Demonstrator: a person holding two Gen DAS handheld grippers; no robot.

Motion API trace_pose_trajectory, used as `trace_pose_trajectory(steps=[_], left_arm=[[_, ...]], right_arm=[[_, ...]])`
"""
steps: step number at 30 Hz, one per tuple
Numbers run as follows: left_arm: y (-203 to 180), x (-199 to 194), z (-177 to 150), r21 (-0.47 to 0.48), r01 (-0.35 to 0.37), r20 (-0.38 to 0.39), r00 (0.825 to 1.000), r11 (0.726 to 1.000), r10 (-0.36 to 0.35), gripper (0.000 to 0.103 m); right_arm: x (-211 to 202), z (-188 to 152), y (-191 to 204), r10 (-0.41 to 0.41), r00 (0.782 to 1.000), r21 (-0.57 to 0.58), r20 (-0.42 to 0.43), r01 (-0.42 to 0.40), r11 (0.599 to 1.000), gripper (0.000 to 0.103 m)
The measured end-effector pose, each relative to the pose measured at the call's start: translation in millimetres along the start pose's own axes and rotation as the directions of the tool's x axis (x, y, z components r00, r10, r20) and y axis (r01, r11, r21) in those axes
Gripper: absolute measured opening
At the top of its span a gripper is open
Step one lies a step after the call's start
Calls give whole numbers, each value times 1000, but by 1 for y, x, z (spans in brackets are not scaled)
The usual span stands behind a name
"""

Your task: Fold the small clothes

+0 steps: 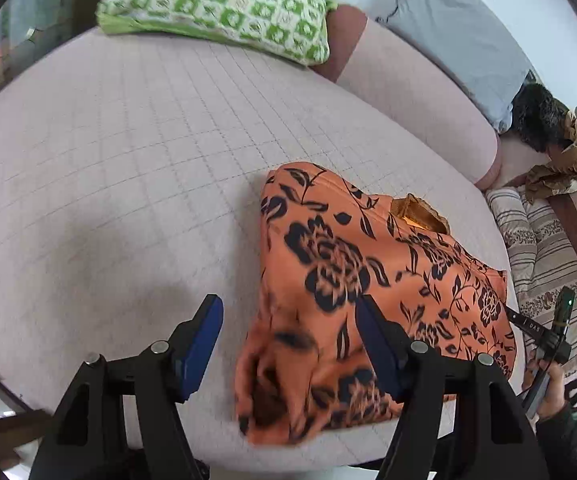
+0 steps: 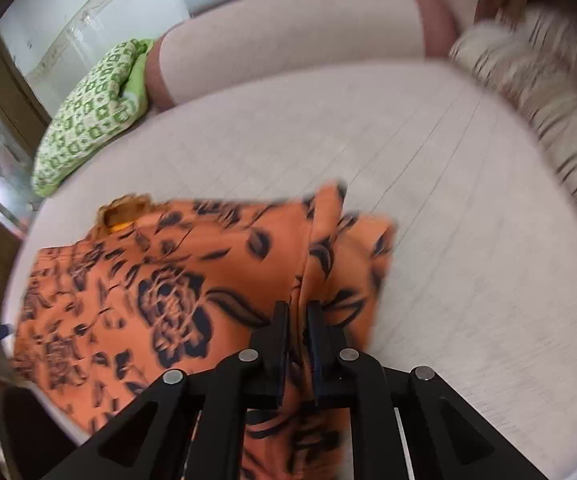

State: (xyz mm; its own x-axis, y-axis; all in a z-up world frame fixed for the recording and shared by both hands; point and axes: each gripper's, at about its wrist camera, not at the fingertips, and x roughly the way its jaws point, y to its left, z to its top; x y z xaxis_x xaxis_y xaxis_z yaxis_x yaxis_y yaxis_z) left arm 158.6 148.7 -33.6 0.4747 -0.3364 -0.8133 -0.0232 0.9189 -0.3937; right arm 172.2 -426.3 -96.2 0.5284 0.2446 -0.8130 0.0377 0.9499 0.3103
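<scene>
We see the orange garment (image 1: 352,280) with its black flower print lying on the pale quilted bed (image 1: 128,160), filling the lower right of the left wrist view and the lower left of the right wrist view (image 2: 176,280). It is partly bunched, with a yellow-orange inner patch showing at a gap near its top edge. A ridge of the cloth rises toward the right tongs (image 2: 298,320), whose two fingers stand close together with the fabric clamped between them at the lower middle of that frame. The picture there is blurred, so we cannot tell which edge of the garment is pinched.

Our left tongs (image 1: 288,320) stand wide apart at the bottom of the left wrist view. The blue pad on the frame's left hangs over bare bed; the other pad lies in front of the garment, and we cannot tell whether it touches the cloth.

At the lower right edge of the left view, a hand (image 1: 548,384) grips the other tool's handle.

Farther out, a green-and-white patterned pillow (image 1: 224,4) rests at the upper left of the bed, a grey cushion (image 1: 460,28) leans at the upper right, and a striped blanket (image 1: 544,256) lies along the right edge.
</scene>
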Motion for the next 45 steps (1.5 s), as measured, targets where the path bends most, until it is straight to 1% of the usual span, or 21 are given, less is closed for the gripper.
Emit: trace_pose_trajectory(steps=[4, 9, 11, 12, 14, 15, 16, 18, 22, 24, 26, 28, 29, 31, 33, 35, 37, 39, 42, 44, 45], left_arm=[[-5, 41, 33, 37, -38, -45, 998, 999, 39, 69], [-13, 76, 56, 28, -69, -76, 995, 997, 71, 68], [-20, 86, 59, 34, -58, -94, 994, 998, 61, 65], [-24, 90, 60, 47, -60, -97, 993, 997, 65, 44], [-30, 93, 62, 61, -102, -95, 990, 993, 107, 20], [-33, 92, 63, 62, -97, -85, 991, 993, 102, 11], [-39, 85, 64, 71, -92, -48, 994, 993, 96, 11], [-53, 63, 60, 113, -85, 39, 996, 990, 81, 10], [-86, 19, 39, 205, -80, 185, 982, 975, 42, 10], [-87, 24, 36, 209, -108, 191, 979, 972, 68, 11], [-75, 53, 42, 181, -142, 139, 983, 973, 118, 15], [-58, 98, 54, 163, -231, 34, 973, 959, 229, 22], [-49, 112, 56, 148, -253, 0, 967, 956, 256, 31], [-44, 107, 57, 121, -237, 31, 971, 964, 235, 37], [-43, 84, 56, 107, -237, 99, 969, 966, 227, 40], [-42, 63, 55, 105, -260, 156, 958, 960, 242, 42], [-44, 38, 49, 98, -233, 199, 957, 967, 211, 42], [-54, 19, 34, 125, -179, 202, 968, 976, 152, 43], [-81, 14, 4, 247, -100, 151, 986, 964, 63, 46], [-97, 30, -12, 335, -117, 116, 990, 935, 83, 50], [-99, 45, -17, 353, -175, 101, 984, 919, 148, 50]], right_arm=[[-6, 5, -11, 73, 996, 89, 55, -78, 993, 13], [7, 26, -18, 39, 999, 94, 37, -43, 995, 14], [19, 32, -21, 48, 999, 105, -10, -47, 993, 28], [28, 36, -21, 49, 998, 109, -32, -46, 993, 29], [32, 38, -20, 49, 998, 106, -29, -46, 993, 27], [31, 40, -19, 55, 998, 103, -21, -52, 993, 21], [26, 41, -17, 69, 997, 110, -21, -67, 992, 5], [11, 39, -9, 50, 999, 72, 16, -51, 996, 5], [-49, 36, 12, 9, 986, -4, 167, -8, 1000, 5], [-65, 31, 17, -6, 979, -14, 204, 9, 1000, 5], [-56, 28, 13, -67, 976, -18, 205, 72, 997, 6], [-25, 28, -6, -59, 986, 13, 156, 57, 998, 9], [-9, 28, -15, -58, 993, 30, 99, 56, 998, 9], [26, 23, -33, -55, 998, 117, -22, 58, 991, 10], [13, 20, -28, -71, 996, 95, 46, 66, 993, 10], [-9, 19, -20, -130, 986, 57, 99, 125, 991, 10], [-37, 19, -11, -155, 974, 35, 162, 152, 988, 10], [-60, 18, 4, -120, 973, 13, 199, 120, 993, 10], [-87, 5, 30, 20, 981, -49, 194, -11, 999, 10], [-79, -10, 37, 192, 978, -57, 82, -188, 981, 10], [-67, -18, 36, 247, 969, -31, 20, -247, 969, 11]])
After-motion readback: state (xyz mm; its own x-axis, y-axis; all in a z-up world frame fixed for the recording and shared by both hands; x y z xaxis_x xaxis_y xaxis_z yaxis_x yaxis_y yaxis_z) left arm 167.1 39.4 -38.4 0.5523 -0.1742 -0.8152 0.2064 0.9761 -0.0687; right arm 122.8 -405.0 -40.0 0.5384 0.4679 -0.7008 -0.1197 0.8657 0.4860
